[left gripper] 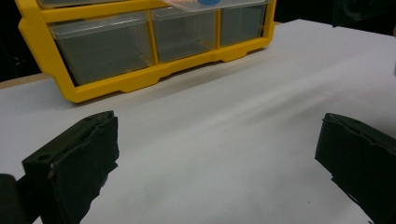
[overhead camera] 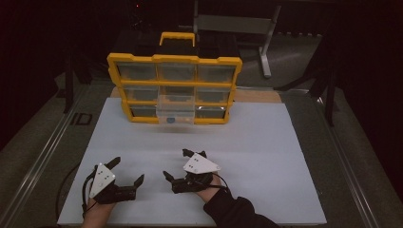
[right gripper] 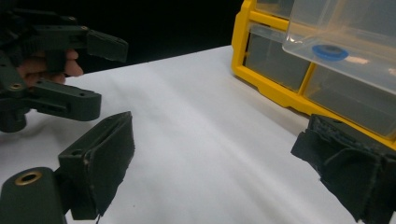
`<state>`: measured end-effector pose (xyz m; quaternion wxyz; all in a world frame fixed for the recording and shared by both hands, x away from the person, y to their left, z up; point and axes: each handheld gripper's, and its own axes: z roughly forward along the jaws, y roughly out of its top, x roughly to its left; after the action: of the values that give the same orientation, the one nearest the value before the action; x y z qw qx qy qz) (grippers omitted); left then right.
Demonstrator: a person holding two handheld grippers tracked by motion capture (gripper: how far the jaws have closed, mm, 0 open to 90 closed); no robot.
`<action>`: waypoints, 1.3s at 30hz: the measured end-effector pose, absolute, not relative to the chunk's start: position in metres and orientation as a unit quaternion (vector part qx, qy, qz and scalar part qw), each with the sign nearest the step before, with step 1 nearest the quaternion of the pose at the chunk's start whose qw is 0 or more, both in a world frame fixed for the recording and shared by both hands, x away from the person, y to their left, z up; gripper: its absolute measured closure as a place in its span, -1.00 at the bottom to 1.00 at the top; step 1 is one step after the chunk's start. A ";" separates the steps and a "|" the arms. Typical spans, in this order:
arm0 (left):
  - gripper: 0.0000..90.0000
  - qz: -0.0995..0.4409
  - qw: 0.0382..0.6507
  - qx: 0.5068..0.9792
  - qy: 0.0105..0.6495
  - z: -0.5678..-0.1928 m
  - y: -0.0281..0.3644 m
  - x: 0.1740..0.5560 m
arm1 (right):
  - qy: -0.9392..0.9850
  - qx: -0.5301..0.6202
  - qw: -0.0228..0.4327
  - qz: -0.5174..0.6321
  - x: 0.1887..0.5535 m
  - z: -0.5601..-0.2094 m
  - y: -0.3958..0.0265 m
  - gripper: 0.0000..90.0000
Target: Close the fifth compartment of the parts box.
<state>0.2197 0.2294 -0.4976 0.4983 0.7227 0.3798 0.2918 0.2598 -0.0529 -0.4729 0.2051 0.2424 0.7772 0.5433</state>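
A yellow organizer (overhead camera: 175,85) with clear drawers stands upright at the back of the white board (overhead camera: 247,142). One clear drawer (overhead camera: 176,110) in its middle column is pulled out, and a small blue ring (overhead camera: 172,119) lies in it. The right gripper view shows this drawer (right gripper: 345,42) and the ring (right gripper: 329,51) close up. My left gripper (overhead camera: 128,170) rests open on the board near the front left, nothing between its jaws. My right gripper (overhead camera: 176,164) is open beside it, also holding nothing. The left gripper (right gripper: 60,70) and a hand appear in the right gripper view.
The organizer's lower row of closed drawers (left gripper: 140,79) faces the left gripper across bare white board (left gripper: 233,130). A grey metal stand (overhead camera: 266,38) rises behind the organizer at the back right. Metal rails (overhead camera: 43,156) run along the table sides.
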 end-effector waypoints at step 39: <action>-1.00 0.293 0.499 0.723 0.378 -0.497 0.229 0.219 | 0.733 0.353 0.300 0.497 0.276 -0.475 -0.018 0.91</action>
<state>0.2191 0.2291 -0.4972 0.4987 0.7229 0.3780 0.2927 0.2759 -0.0179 -0.4751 0.3000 0.3530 0.7335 0.4973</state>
